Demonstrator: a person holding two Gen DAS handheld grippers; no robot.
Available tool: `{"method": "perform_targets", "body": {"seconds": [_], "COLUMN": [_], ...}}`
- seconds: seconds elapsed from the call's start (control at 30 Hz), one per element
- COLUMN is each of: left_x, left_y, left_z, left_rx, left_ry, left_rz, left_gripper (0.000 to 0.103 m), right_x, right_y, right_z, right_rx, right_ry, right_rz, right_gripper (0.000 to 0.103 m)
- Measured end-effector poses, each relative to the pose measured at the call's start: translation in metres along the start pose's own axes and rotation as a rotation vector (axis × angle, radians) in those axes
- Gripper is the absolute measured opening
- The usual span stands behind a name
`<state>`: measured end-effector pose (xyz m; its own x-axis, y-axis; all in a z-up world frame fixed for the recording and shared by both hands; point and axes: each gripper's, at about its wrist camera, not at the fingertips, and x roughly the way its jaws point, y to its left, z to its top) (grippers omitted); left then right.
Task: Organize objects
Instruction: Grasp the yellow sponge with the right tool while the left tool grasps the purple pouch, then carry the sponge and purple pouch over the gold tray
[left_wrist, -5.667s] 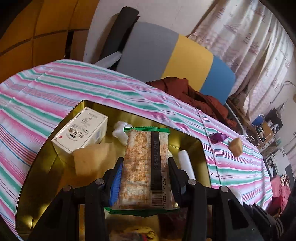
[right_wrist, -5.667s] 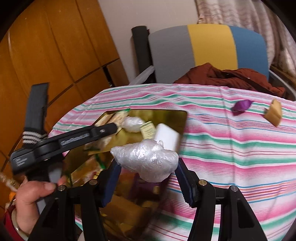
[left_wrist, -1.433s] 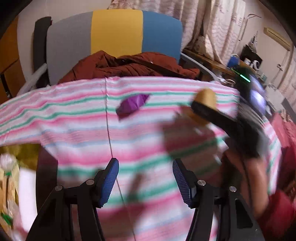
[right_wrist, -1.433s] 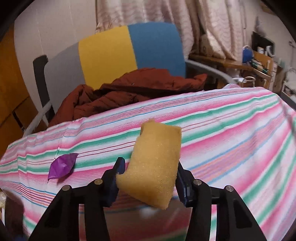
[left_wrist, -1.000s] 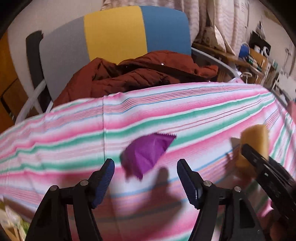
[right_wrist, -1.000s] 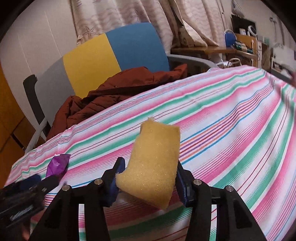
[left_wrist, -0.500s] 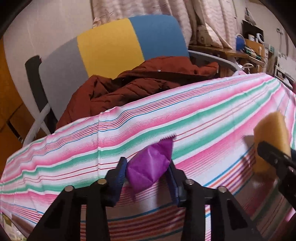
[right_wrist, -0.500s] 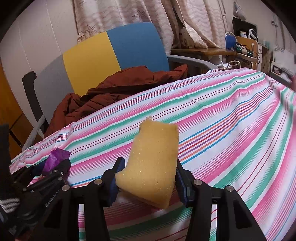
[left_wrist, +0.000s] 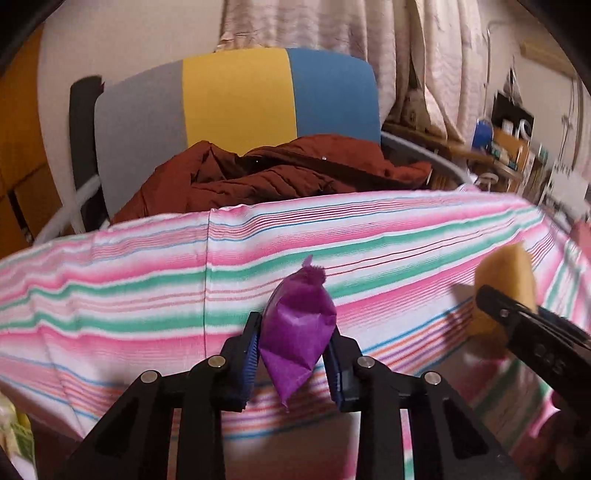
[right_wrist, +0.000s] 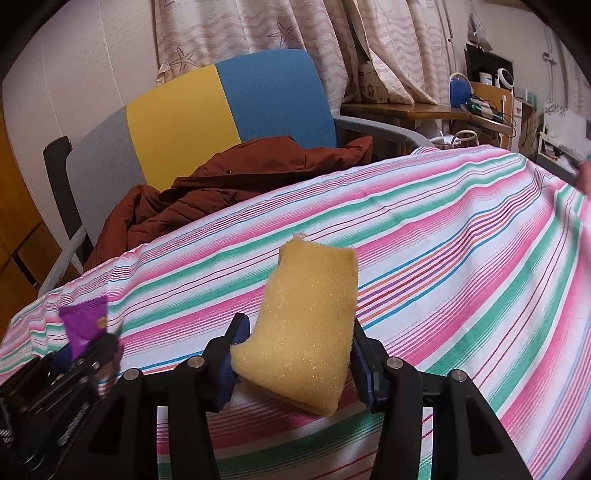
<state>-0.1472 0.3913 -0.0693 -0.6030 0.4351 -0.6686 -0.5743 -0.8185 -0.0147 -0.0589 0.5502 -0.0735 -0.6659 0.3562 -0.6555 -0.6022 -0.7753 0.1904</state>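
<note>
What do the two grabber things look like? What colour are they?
Both the left gripper and the right gripper are black plastic, with angular arms joined by round silver bolts. The fingers carry ribbed blue pads. The right gripper's side bears pale lettering, too blurred to read.

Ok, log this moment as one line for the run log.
left gripper: shut on purple packet | right gripper: shut on yellow sponge | both above striped cloth
</note>
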Motion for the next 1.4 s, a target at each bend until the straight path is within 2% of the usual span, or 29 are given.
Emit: {"method": "perform_targets", "body": {"seconds": [0.2, 0.53, 0.87, 1.23, 1.4], "left_x": [-0.015, -0.051, -0.085, -0.128, -0.157], "left_y": [0.006, -0.002, -0.002, -0.005, -0.004], "left_z": [-0.013, -0.038, -0.066, -0.094, -0.111], "left_rx": [-0.051, -0.024, -0.027, -0.005, -0.001], "left_ry": [-0.005, -0.049, -0.069, -0.086, -0.095], "left_rz": [-0.028, -0.025, -0.055, -0.097, -0.153], "left_gripper": [0.030, 0.030, 0.030, 0.030, 0.030], "right_x": [-0.008, -0.034, -0.064, -0.089, -0.107], "right_y": [0.000, 0.005, 0.013, 0.023, 0.031], "right_z": [0.001, -0.015, -0.041, -0.069, -0.085], "right_rx": [0.001, -0.027, -0.068, -0.126, -0.165], "right_ry": [-0.036, -0.065, -0.072, -0.013, 0.002], "right_rz": [-0.011, -0.002, -0.004, 0.015, 0.041], "right_gripper": [0.052, 0.052, 0.052, 0.052, 0.052]}}
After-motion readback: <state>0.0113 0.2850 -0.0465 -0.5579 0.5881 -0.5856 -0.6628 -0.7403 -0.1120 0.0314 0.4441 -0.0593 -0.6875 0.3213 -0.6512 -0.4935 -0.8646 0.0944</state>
